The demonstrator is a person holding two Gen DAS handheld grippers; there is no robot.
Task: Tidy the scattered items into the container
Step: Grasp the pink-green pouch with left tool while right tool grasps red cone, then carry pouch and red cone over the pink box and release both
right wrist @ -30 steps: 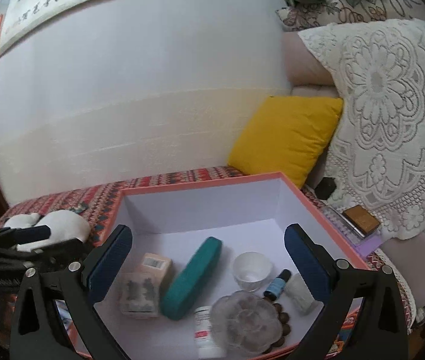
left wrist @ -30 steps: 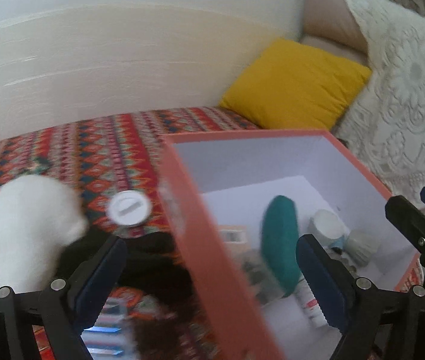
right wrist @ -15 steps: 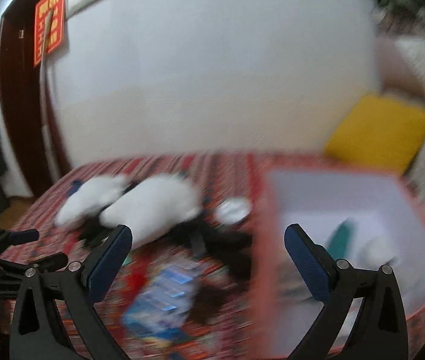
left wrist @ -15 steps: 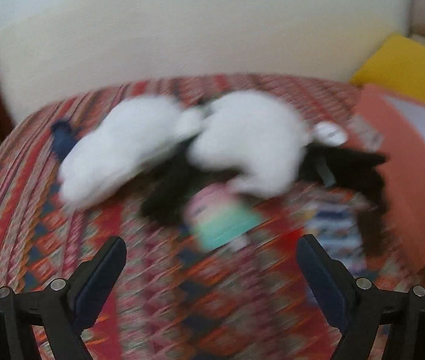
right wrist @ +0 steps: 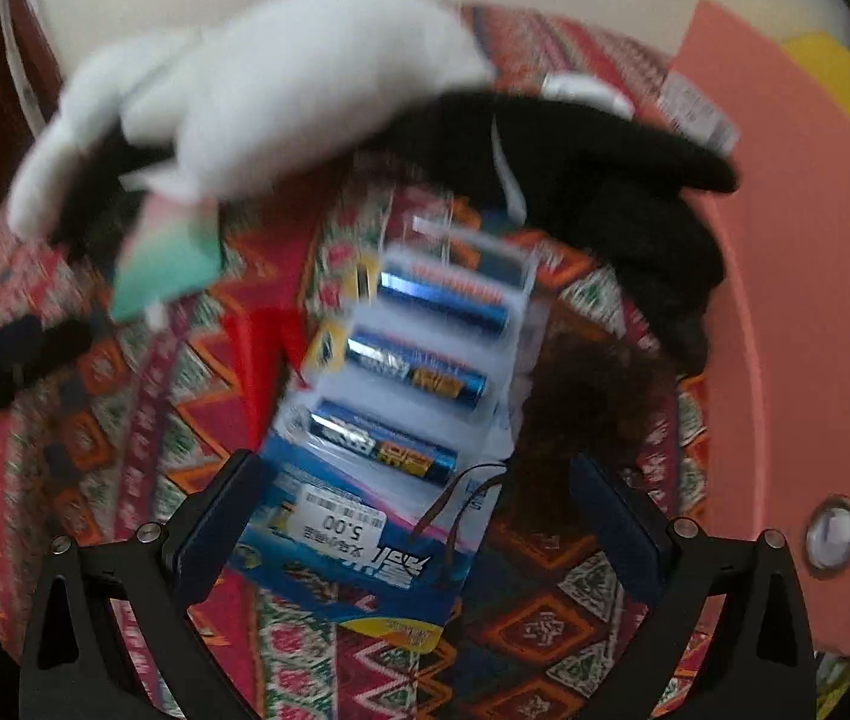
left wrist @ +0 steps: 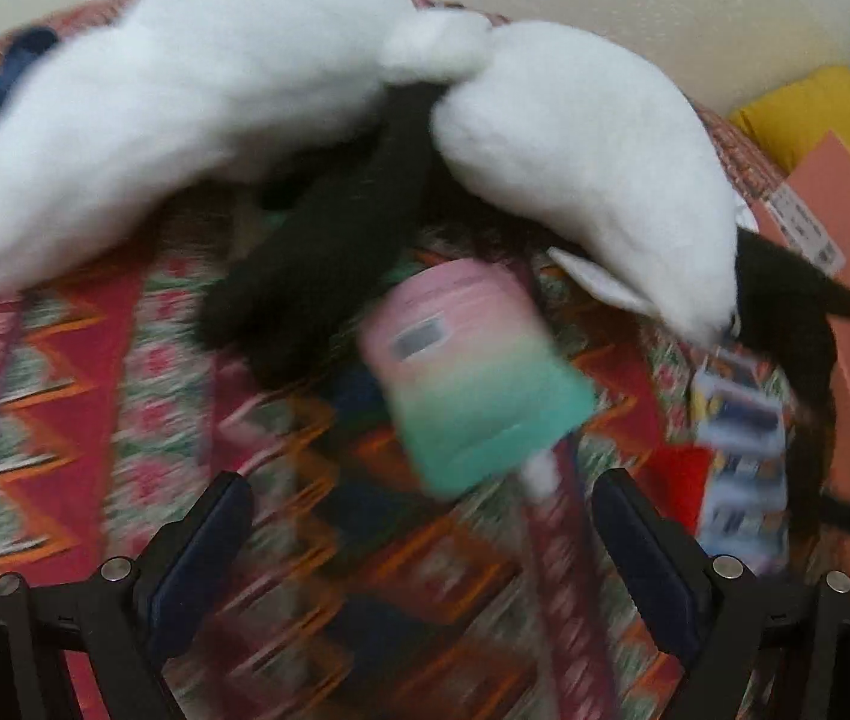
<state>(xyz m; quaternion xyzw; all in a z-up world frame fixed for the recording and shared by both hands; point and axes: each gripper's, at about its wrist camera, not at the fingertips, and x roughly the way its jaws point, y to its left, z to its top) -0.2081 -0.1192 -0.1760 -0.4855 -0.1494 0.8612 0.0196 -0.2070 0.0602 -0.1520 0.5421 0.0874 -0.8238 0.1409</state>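
Note:
A pink-to-teal card packet [left wrist: 473, 372] lies on the patterned cloth just ahead of my open left gripper [left wrist: 425, 546]. Behind it sprawls a white and black plush toy [left wrist: 575, 144]. My right gripper [right wrist: 419, 516] is open low over a blue blister pack of batteries [right wrist: 401, 396], its near end between the fingers. A dark brown fuzzy item [right wrist: 587, 396] lies against the pack's right side. The same plush toy [right wrist: 305, 84] and packet [right wrist: 167, 258] show beyond. The salmon box's outer wall [right wrist: 785, 312] rises on the right, its inside hidden.
A red patterned cloth [left wrist: 95, 420] covers the surface. A yellow cushion [left wrist: 833, 114] sits behind the box [left wrist: 845, 192]. A white round lid [right wrist: 587, 87] lies by the box corner. My left gripper's tip [right wrist: 11, 354] shows at the left edge. Pale wall behind.
Both grippers swung left away from the box interior and dropped toward the cloth. The left closed in on the packet, the right came over the battery pack. Both stayed open.

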